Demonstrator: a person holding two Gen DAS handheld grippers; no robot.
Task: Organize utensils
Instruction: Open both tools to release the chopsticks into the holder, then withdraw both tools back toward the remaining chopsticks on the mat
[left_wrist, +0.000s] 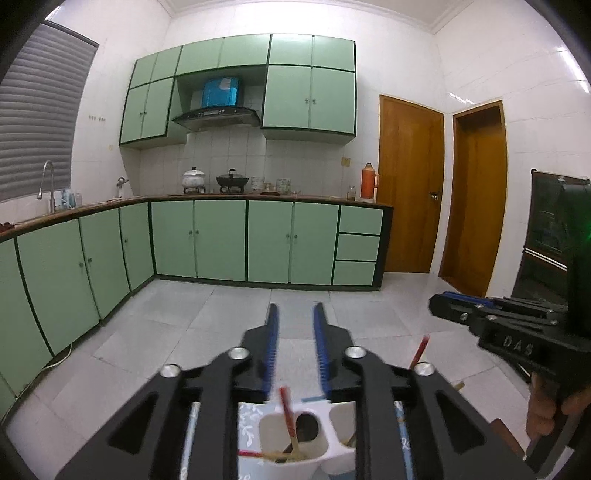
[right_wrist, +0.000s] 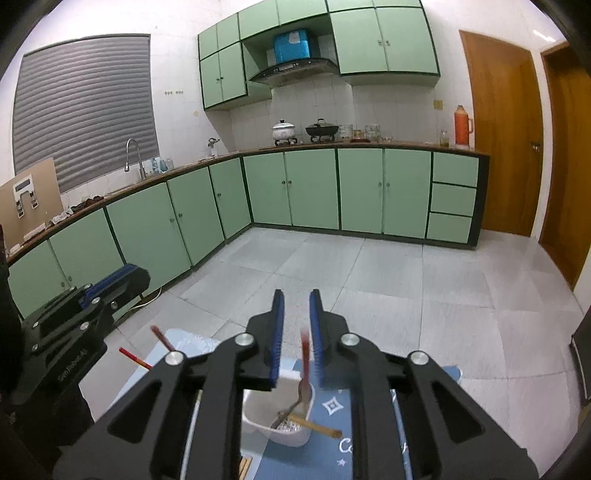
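A white utensil holder (left_wrist: 321, 408) with several compartments stands on a blue patterned mat (right_wrist: 332, 454), right under both grippers. My left gripper (left_wrist: 295, 310) is open above it with nothing between the pads; a red-tipped chopstick (left_wrist: 287, 406) leans in the compartment below. My right gripper (right_wrist: 296, 295) is also open. A blurred red-handled fork (right_wrist: 305, 354) stands between its jaws beside the right pad, its metal head down in the holder (right_wrist: 258, 417). A wooden chopstick (right_wrist: 317, 426) lies across the rim. Other red-tipped chopsticks (right_wrist: 162, 338) stick up at the left.
The right gripper's body (left_wrist: 517, 332) and the hand (left_wrist: 543, 406) holding it fill the right of the left wrist view. The left gripper's body (right_wrist: 74, 325) fills the left of the right wrist view. Tiled floor (right_wrist: 406, 280), green cabinets (left_wrist: 221, 240) and wooden doors (left_wrist: 410, 181) lie beyond.
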